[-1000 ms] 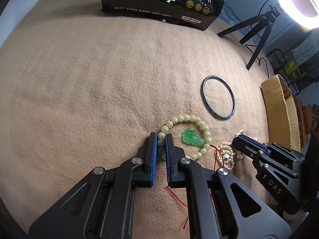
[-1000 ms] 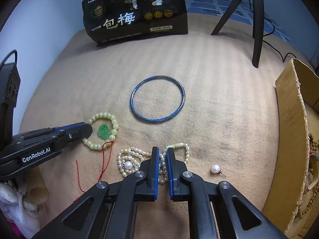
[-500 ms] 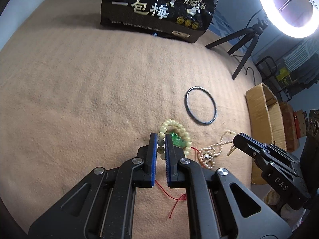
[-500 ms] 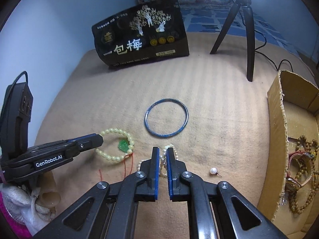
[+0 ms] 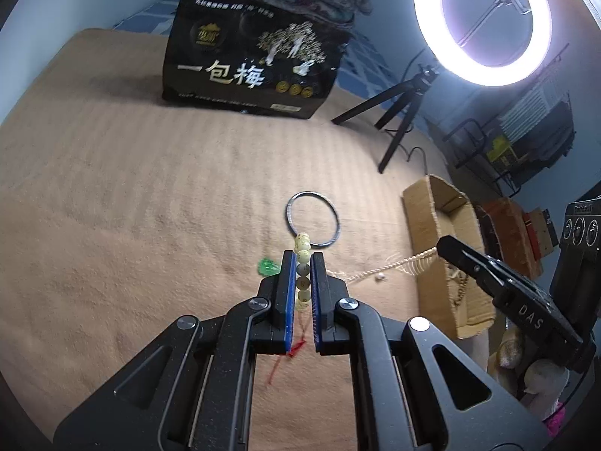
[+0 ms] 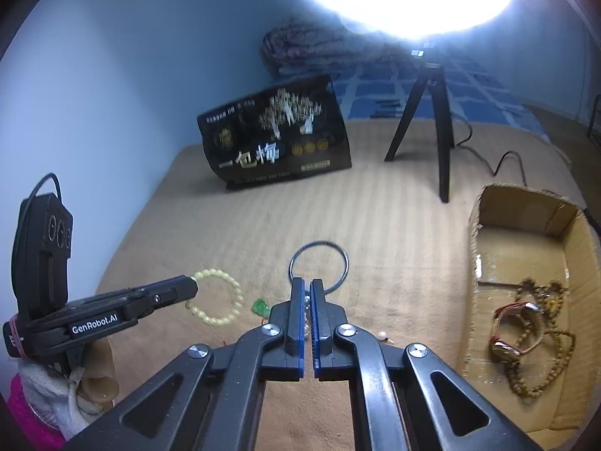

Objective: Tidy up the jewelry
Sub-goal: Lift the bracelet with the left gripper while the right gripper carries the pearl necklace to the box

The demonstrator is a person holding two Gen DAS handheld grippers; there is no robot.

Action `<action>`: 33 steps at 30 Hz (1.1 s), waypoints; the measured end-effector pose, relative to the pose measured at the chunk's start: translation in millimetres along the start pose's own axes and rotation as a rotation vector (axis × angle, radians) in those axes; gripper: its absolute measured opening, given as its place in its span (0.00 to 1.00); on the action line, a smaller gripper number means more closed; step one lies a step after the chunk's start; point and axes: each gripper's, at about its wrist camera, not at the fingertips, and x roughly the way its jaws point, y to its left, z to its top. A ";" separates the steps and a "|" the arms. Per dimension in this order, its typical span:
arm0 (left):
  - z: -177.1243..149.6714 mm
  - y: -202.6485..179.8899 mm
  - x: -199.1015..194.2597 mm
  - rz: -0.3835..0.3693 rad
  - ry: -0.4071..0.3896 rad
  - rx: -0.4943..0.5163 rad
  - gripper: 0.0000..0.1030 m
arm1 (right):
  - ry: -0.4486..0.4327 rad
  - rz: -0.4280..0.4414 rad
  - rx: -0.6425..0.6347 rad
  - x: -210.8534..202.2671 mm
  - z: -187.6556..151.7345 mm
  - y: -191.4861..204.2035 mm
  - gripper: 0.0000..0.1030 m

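My left gripper (image 5: 302, 259) is shut on a pale yellow-green bead bracelet (image 5: 302, 268) and holds it above the tan blanket; its green pendant (image 5: 267, 266) and red cord (image 5: 296, 349) hang beside the jaws. In the right wrist view the bracelet (image 6: 218, 297) hangs from the left gripper (image 6: 189, 289). My right gripper (image 6: 307, 288) is shut on a pearl necklace (image 6: 308, 314), which hangs in a strand (image 5: 390, 266) in the left wrist view. A dark blue bangle (image 5: 312, 221) lies on the blanket ahead.
A cardboard box (image 6: 526, 282) at the right holds brown bead strings and a watch (image 6: 514, 323). A loose pearl earring (image 6: 383, 336) lies on the blanket. A black snack bag (image 5: 251, 71) and a ring-light tripod (image 6: 432, 127) stand at the back.
Both grippers have risen from the blanket. The left has lifted the bead bracelet with its pendant; the right has lifted the pearl necklace. The bangle and the earring stay put.
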 end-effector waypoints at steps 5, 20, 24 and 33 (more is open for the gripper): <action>-2.9 -20.7 -9.3 -0.010 -0.023 0.047 0.05 | -0.030 -0.006 0.003 -17.1 -0.3 -5.2 0.00; -7.5 -57.7 -34.5 -0.073 -0.065 0.098 0.05 | -0.170 0.008 0.030 -81.6 10.8 -12.8 0.00; -8.7 -71.2 -36.6 -0.097 -0.069 0.113 0.05 | -0.203 -0.003 0.032 -101.2 11.6 -16.3 0.00; -16.3 -110.3 -29.0 -0.154 -0.051 0.155 0.05 | -0.274 -0.039 0.072 -141.5 8.5 -40.6 0.00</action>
